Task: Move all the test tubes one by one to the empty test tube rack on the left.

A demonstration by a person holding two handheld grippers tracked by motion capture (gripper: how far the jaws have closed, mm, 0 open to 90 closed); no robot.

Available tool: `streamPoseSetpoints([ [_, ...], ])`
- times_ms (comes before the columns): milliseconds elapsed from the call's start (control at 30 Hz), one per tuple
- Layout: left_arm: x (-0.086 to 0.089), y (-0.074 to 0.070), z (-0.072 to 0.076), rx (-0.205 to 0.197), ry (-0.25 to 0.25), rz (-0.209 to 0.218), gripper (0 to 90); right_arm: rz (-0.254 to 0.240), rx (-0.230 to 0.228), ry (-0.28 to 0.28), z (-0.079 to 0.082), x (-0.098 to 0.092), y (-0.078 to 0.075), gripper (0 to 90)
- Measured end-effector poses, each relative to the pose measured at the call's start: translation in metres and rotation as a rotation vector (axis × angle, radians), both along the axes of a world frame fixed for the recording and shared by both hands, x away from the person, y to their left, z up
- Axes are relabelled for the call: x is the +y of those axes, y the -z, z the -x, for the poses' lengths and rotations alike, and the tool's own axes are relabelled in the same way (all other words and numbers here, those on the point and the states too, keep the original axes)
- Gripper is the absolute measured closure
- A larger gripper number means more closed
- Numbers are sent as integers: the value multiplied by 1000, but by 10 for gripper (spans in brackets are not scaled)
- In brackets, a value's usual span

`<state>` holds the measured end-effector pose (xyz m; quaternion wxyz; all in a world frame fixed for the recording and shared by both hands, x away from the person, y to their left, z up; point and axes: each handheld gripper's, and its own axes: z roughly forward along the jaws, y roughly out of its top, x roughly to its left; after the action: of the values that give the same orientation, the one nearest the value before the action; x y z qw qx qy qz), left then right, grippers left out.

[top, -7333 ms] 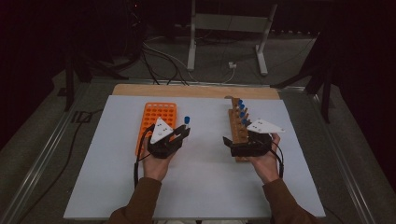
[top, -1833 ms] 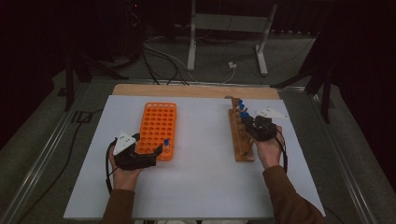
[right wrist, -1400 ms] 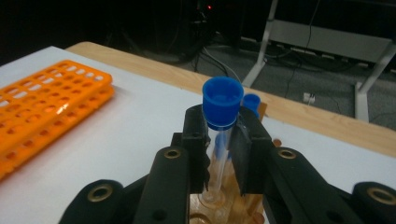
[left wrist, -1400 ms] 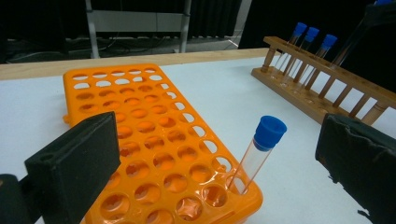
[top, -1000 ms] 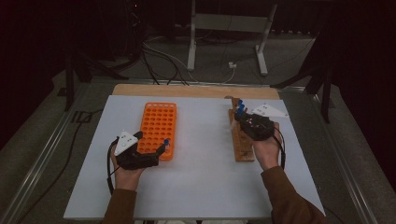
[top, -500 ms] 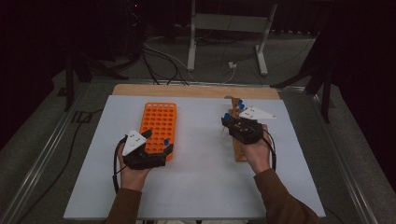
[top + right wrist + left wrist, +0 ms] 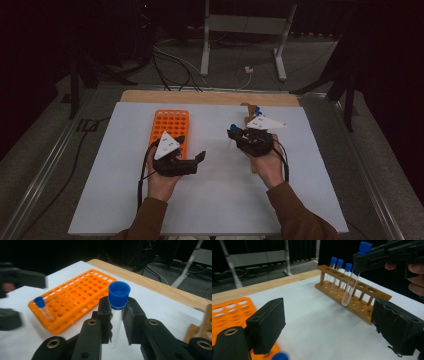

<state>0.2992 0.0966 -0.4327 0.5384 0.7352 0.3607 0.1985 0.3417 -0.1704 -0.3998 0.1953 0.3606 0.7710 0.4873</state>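
Observation:
My right gripper (image 7: 235,135) is shut on a clear test tube with a blue cap (image 7: 119,295), held upright above the white mat between the two racks. The same tube (image 7: 351,285) hangs in front of the wooden rack (image 7: 352,298), where three blue-capped tubes (image 7: 340,267) stand at the far end. My left gripper (image 7: 198,162) is open and empty, low over the mat at the near end of the orange rack (image 7: 169,127), jaws pointing towards the right hand. One capped tube (image 7: 41,305) stands in a near corner hole of the orange rack (image 7: 77,296).
The white mat (image 7: 210,200) covers a wooden table whose bare far edge (image 7: 210,97) shows behind it. Beyond that are cables and a metal stand (image 7: 240,30) on the dark floor. Metal rails run along both sides of the table.
My right gripper has lifted a tube out of the wooden rack and carried it left, towards the orange rack. My left gripper has moved right, from the rack's left side to its near end.

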Motion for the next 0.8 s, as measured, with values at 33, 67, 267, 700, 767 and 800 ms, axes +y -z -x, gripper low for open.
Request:
streamPoseSetpoints([
  [33,-3,0,-1,1,8,7,155,-1,-1,-10,1,2,-1,773],
  [67,-6,0,-3,0,12,7,169,1,0,-19,2,4,-2,773],
  [267,-23,1,-7,0,29,-15,200,-8,7,-60,7,13,-7,773],
  [700,-42,3,-9,-28,60,-21,533,-20,15,-120,14,27,-9,773],
  [767,-43,2,-9,-36,64,-19,597,-22,20,-123,15,28,-8,773],
  [800,-43,2,-9,-39,66,-22,626,-23,21,-124,15,29,-8,773],
])
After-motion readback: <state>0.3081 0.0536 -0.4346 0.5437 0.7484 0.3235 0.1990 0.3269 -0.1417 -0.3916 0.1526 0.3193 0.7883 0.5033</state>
